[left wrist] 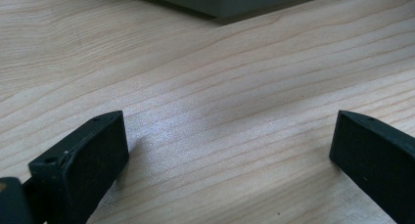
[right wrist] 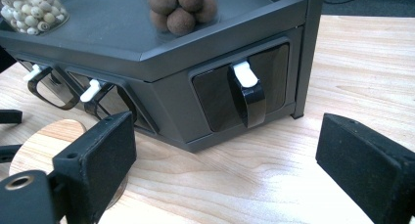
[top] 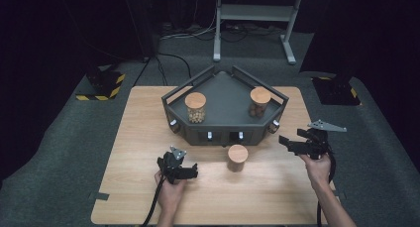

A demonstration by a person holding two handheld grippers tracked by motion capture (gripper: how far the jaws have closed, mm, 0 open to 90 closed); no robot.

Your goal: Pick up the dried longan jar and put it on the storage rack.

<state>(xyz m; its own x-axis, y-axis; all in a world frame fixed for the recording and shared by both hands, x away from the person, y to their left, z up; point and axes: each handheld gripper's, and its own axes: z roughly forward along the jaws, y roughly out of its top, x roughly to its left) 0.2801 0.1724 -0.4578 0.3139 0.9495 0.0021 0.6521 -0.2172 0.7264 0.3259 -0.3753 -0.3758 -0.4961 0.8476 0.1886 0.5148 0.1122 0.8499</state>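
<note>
We can read no text, label, brand or number on anything in these pictures.

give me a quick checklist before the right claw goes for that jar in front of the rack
1. Right claw open: ok, jaws apart with nothing between them.
2. Left claw open and free: ok, bare table between its jaws.
3. Jar upright with its lid on: ok.
4. Jar apart from the rack: ok, a gap shows in the high view.
5. Right claw lined up on the jar: not ok, it faces the rack's drawer handle.
6. Jar's contents: cannot tell.
</note>
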